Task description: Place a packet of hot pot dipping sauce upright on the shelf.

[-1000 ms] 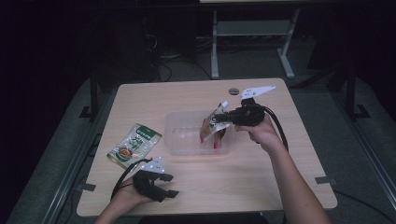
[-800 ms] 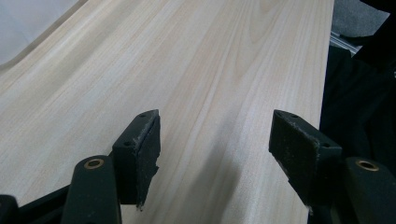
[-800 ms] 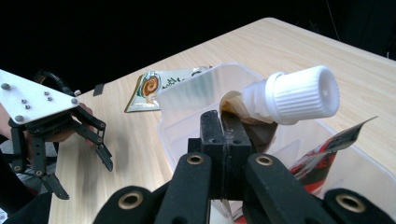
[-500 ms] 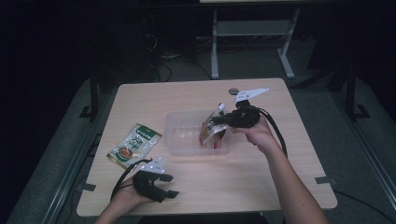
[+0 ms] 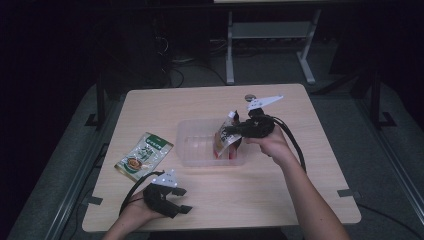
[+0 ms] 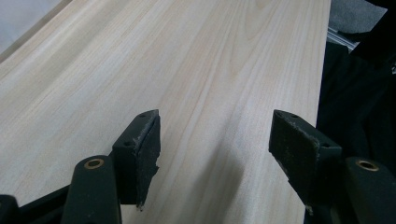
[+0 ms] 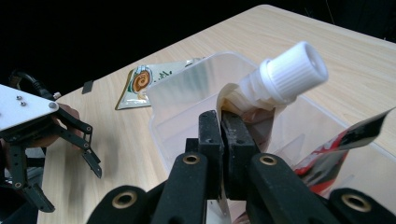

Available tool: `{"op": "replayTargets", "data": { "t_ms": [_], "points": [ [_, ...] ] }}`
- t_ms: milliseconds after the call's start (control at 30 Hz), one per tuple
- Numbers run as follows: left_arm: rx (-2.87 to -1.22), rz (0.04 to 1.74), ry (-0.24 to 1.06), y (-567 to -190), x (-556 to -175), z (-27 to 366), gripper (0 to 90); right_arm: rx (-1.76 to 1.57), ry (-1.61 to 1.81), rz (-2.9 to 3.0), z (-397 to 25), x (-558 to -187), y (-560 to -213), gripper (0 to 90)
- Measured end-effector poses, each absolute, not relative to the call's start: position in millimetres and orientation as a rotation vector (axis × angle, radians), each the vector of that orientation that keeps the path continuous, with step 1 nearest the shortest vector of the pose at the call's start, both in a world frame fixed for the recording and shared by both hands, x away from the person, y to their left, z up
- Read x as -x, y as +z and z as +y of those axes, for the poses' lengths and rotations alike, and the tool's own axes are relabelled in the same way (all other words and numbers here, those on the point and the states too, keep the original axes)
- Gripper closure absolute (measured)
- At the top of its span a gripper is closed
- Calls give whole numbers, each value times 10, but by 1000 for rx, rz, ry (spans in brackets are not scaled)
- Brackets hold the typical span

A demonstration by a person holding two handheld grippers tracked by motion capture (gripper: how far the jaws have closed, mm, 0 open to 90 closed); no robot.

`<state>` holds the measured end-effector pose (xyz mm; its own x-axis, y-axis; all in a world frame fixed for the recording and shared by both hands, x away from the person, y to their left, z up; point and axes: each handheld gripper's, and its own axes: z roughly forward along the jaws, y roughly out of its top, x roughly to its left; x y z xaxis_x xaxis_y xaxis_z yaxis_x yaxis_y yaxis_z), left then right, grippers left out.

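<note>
Currently one spout pouch [image 7: 261,100] in right claw [image 7: 223,122], one bin [image 5: 192,145].

Surface: a light wooden table [image 5: 300,180] with rounded corners, seen from above against a dark floor.
Centre: a clear plastic container [image 5: 192,147] stands on the table.
Left of container: a green flat food packet [image 5: 143,156] lies on the wood, apart from the container.
Far edge: a small round dark object [image 5: 248,97], too small to identify.

We cannot read the green packet [image 5: 144,155], and the right gripper [image 7: 222,122] covers the pouch's [image 7: 261,109] lower part.
</note>
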<state>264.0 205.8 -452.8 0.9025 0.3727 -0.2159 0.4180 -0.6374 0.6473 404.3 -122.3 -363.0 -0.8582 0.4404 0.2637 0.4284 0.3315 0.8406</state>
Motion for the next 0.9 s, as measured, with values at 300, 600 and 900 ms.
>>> {"op": "replayTargets", "data": {
  "t_ms": [300, 600, 900],
  "points": [
    [-2318, 570, -82, -4531, -2640, 2059, 337, -832, 1602, 2546, -1191, -4028, -3624, 771],
    [-2322, 573, -80, -4522, -2652, 2077, 336, -841, 1531, 2542, -1240, -3929, -3533, 563],
    [-2322, 568, -58, -4486, -2654, 2121, 336, -816, 1509, 2523, -1379, -3669, -3493, 481]
  ]
}}
